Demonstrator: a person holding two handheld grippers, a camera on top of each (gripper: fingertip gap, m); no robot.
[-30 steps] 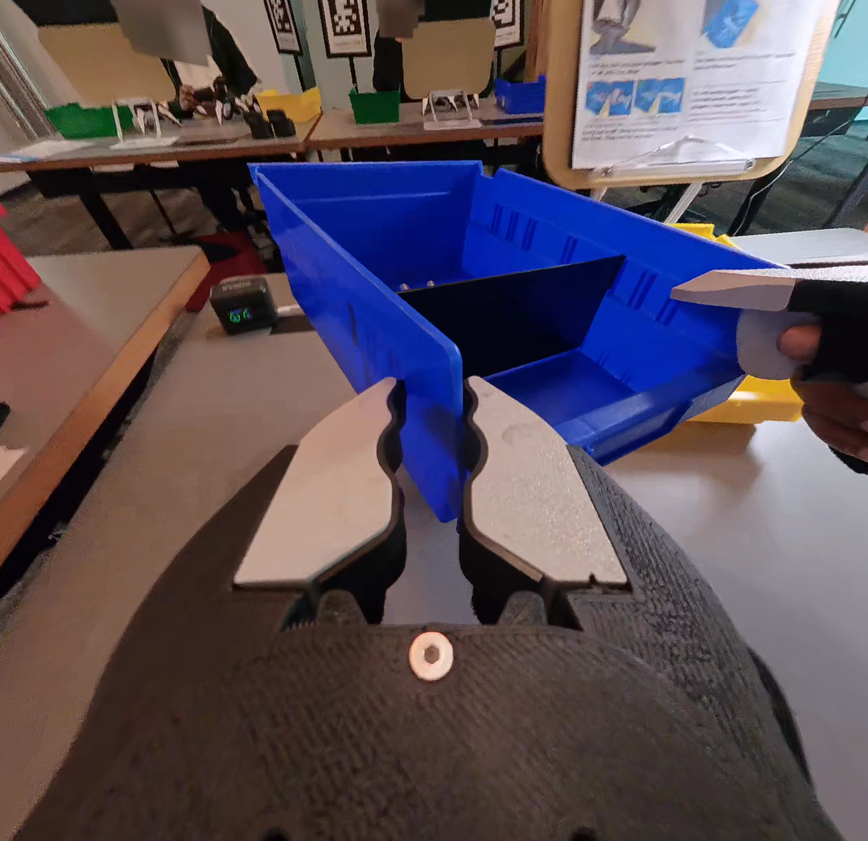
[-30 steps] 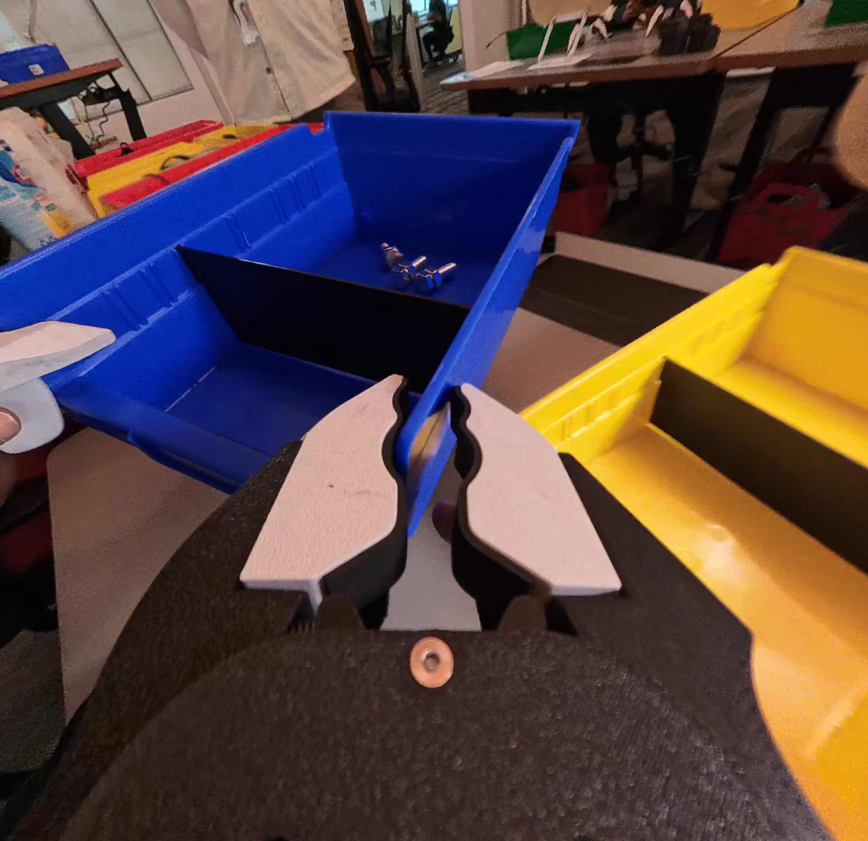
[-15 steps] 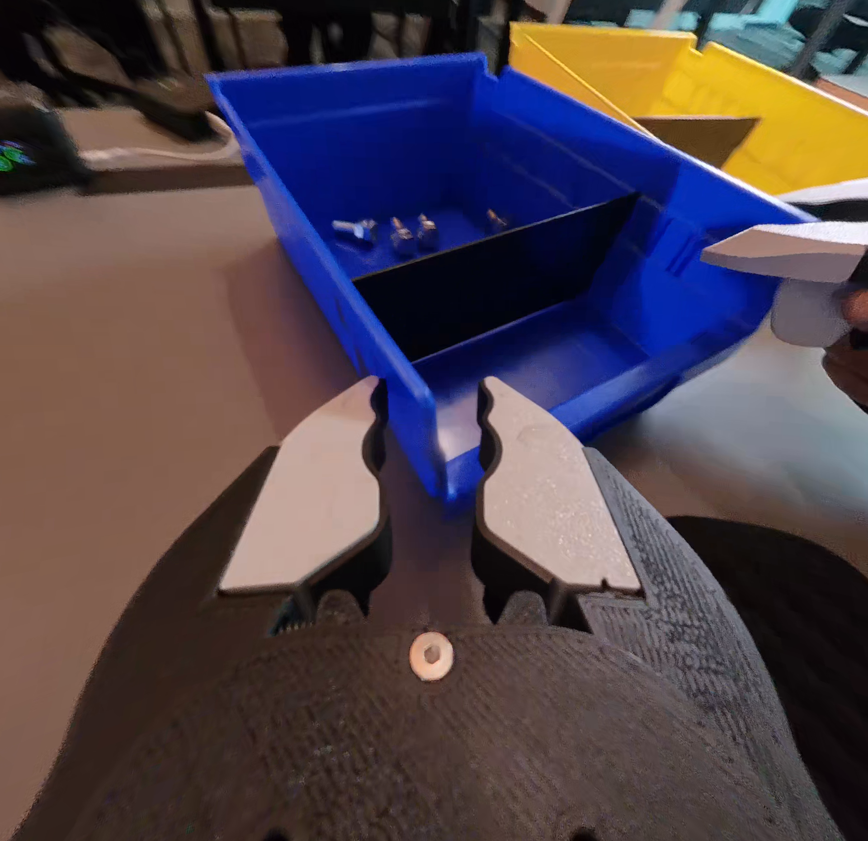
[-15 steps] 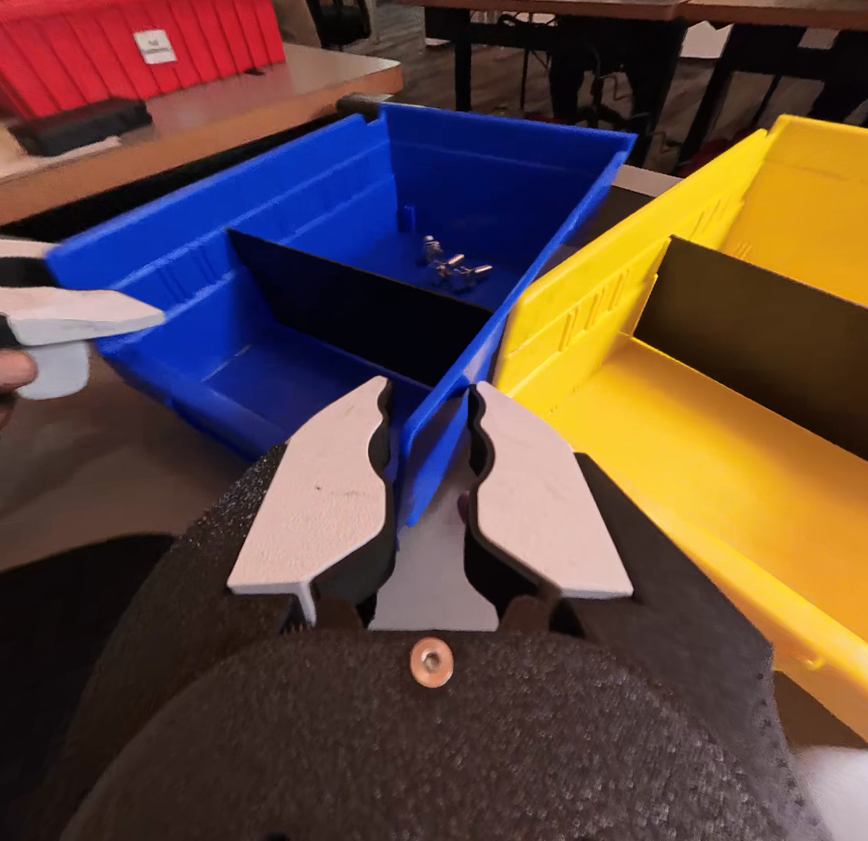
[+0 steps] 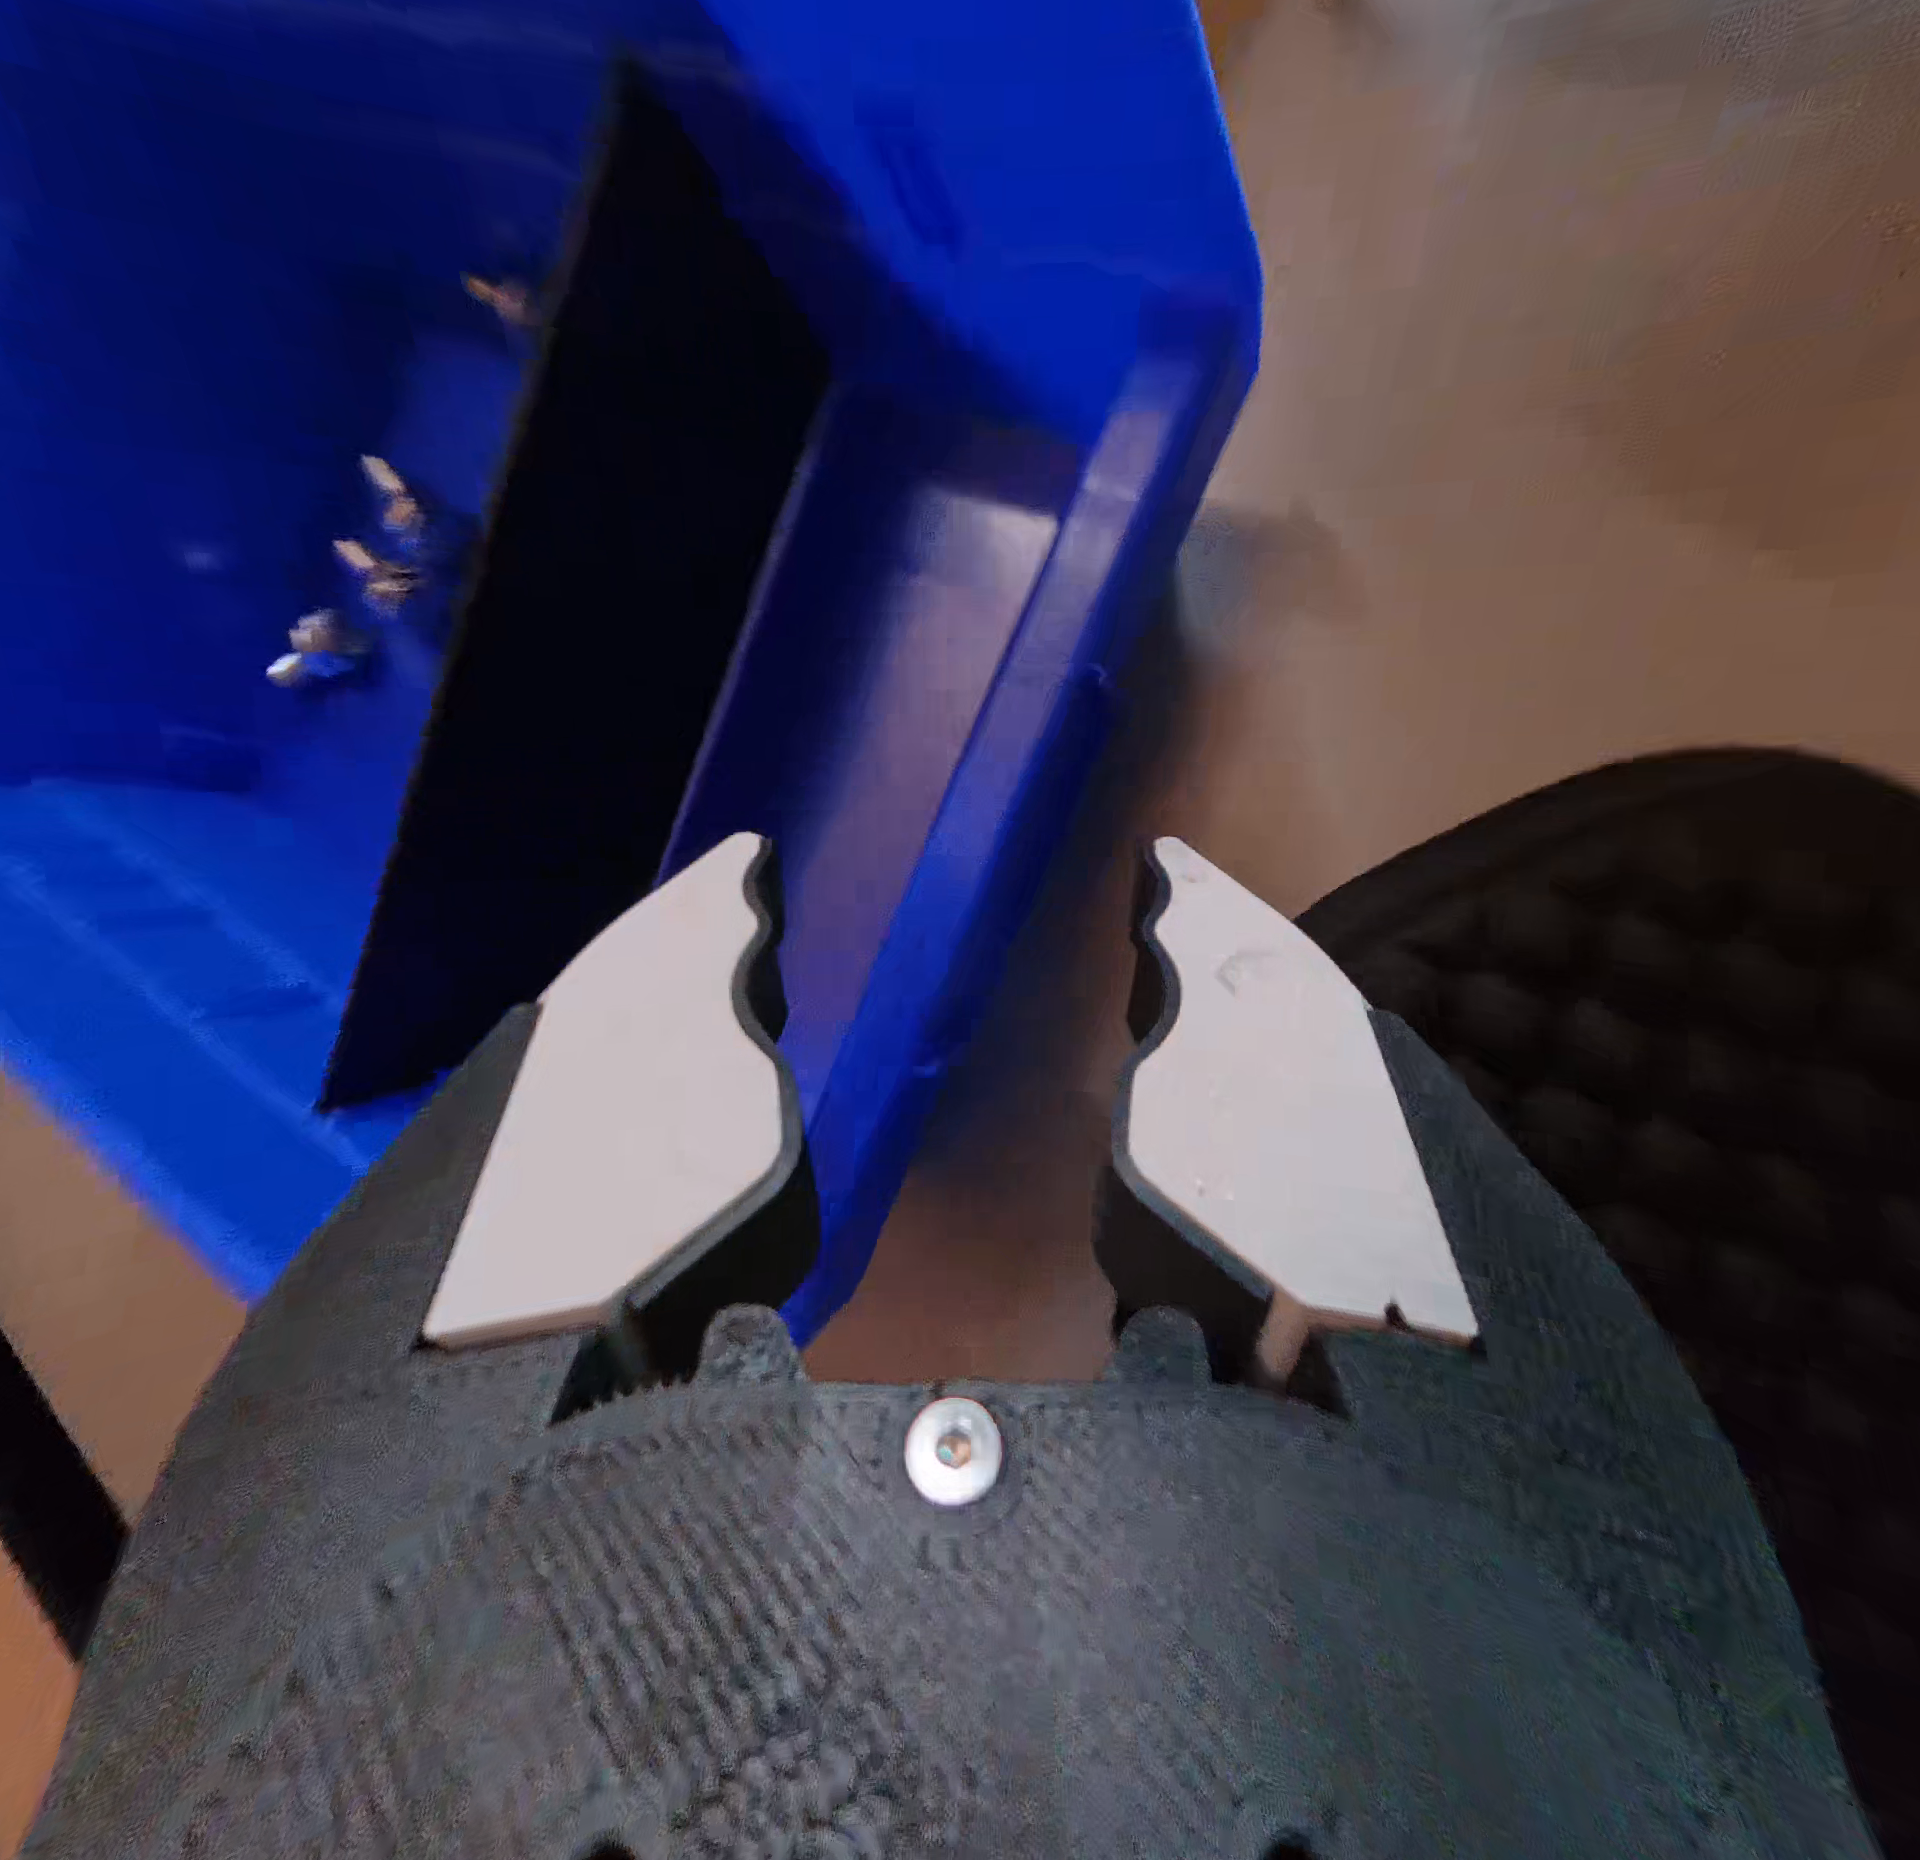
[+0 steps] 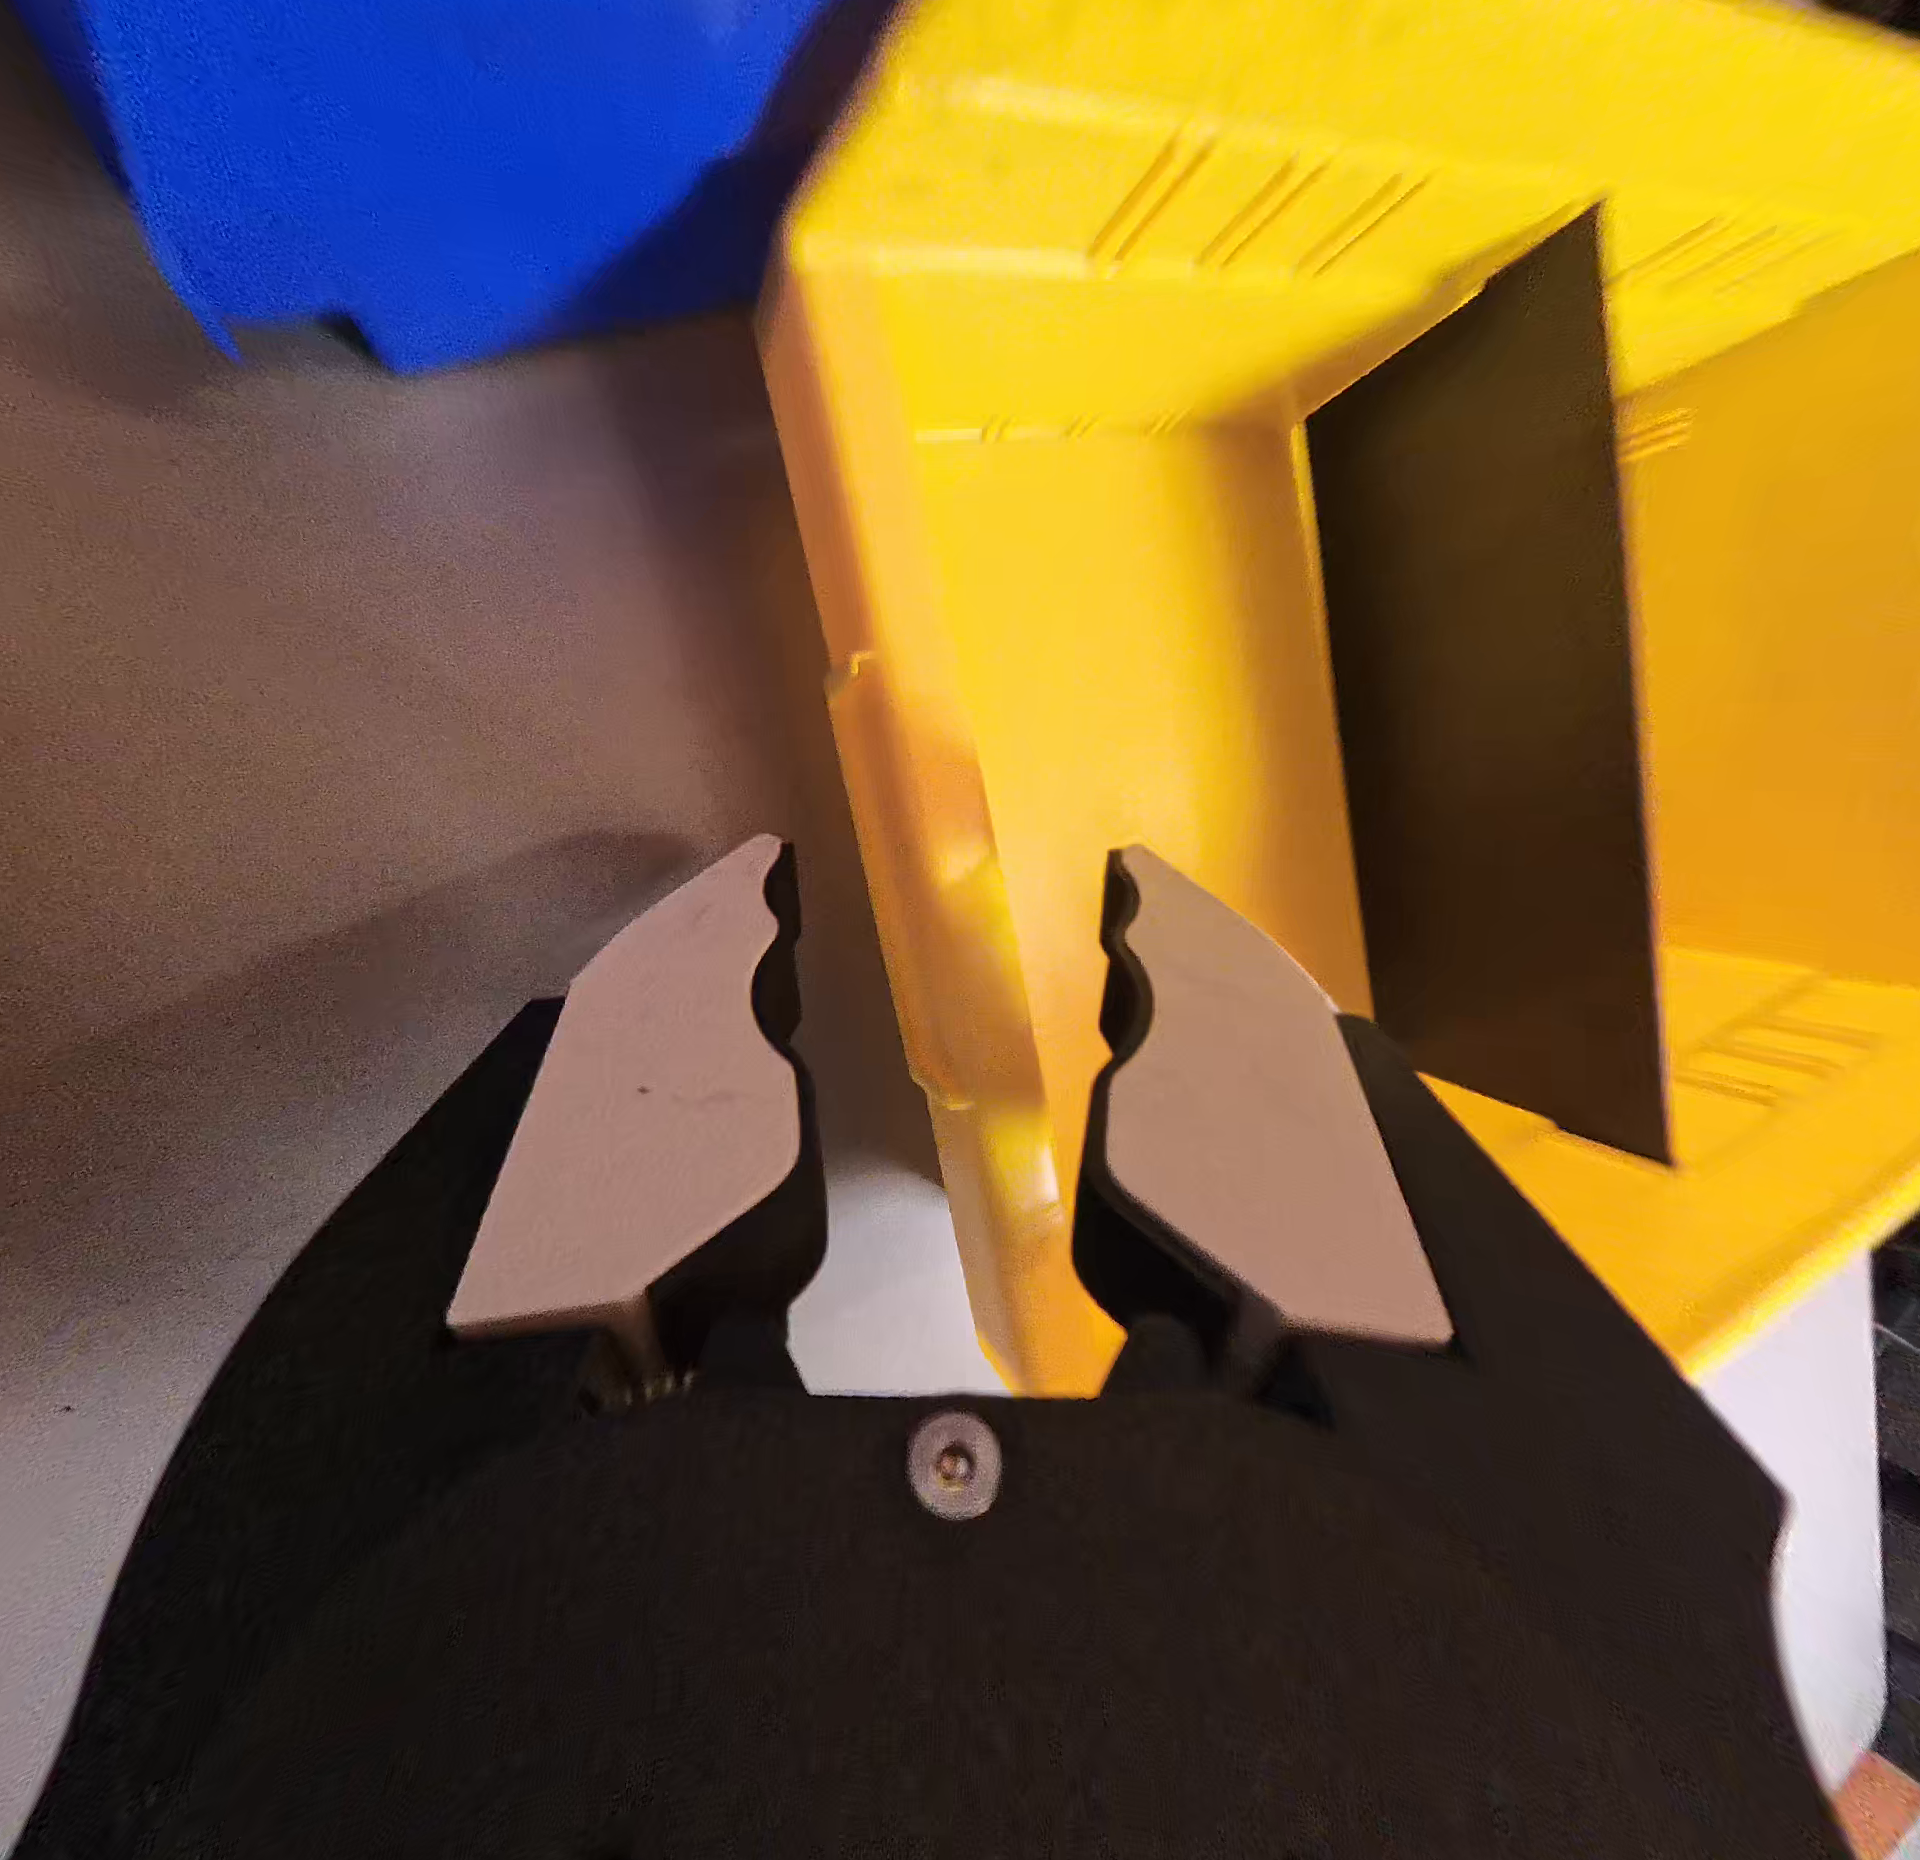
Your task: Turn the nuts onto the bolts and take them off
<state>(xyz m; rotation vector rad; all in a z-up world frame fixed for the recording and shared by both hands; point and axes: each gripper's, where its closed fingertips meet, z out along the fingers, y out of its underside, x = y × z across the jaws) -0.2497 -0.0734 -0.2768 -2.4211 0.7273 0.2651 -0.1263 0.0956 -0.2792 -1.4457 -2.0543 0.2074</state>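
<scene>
A brown tabletop is seen under everything in both views. On it, a blue bin fills the upper left of the left wrist view, split by a black divider into two compartments. In the right wrist view, a yellow bin with its own dark divider is seen on the right, with a corner of the blue bin behind it to the left, close beside it.

The left gripper is held with its jaws wide apart; the low front wall of the blue bin runs between them, lying against the left finger and clear of the right one. The right gripper is likewise spread, and the front edge of the yellow bin passes between its fingers (contact with either cannot be judged through the blur).

The nuts and bolts are seen as a small scatter of silvery pieces on the floor of the blue bin's far compartment, beyond the divider, too blurred to be told apart.
</scene>
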